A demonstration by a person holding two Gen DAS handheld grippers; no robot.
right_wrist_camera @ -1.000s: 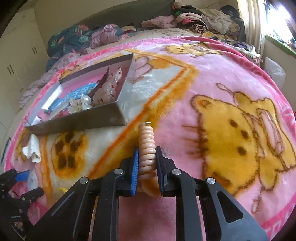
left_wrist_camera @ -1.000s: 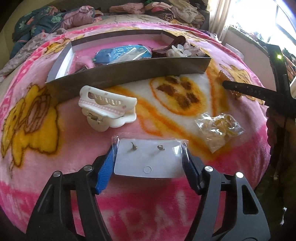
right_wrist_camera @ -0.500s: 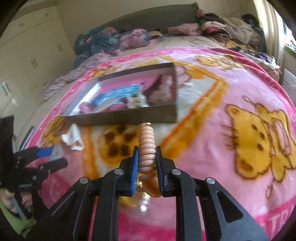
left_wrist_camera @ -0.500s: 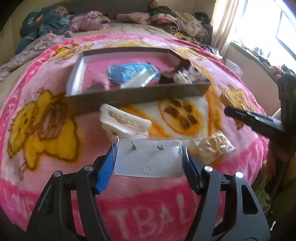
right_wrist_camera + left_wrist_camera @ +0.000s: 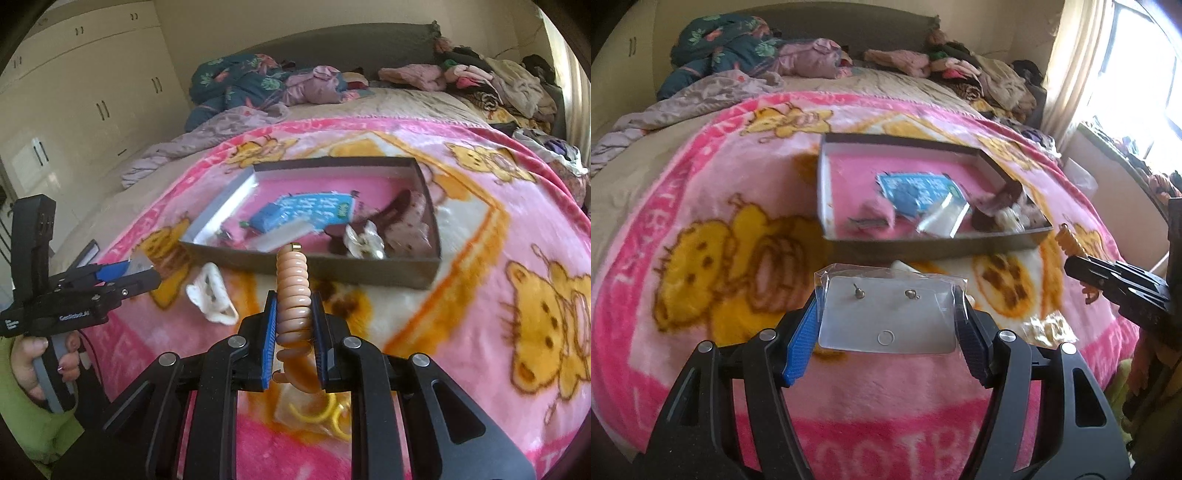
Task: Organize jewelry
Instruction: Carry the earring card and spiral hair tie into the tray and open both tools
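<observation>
The earring card (image 5: 888,314), a pale card in a clear sleeve with two small studs on it, is held in the air by the left gripper (image 5: 888,325); the two blue fingers press on its left and right edges. It is above the pink blanket (image 5: 701,206), in front of the near wall of the box (image 5: 923,249).

The right gripper (image 5: 293,325) is clamped on a peach spiral hair tie (image 5: 293,291). The coil stands upright between the blue pads, and its gold tip points toward the box (image 5: 421,275), near the front wall.

The box is shallow and dark, with a pink floor. Inside it lie a blue packet (image 5: 306,214), a brown clip (image 5: 399,206) and a white flower piece (image 5: 364,240), close together on the right side.

On the blanket, a white claw clip (image 5: 214,297) lies in front of the box, between the two grippers. Under the right gripper, a clear bag with yellow rings (image 5: 314,411) rests on the blanket.

Piles of clothes (image 5: 480,81) are at the far end of the bed.
</observation>
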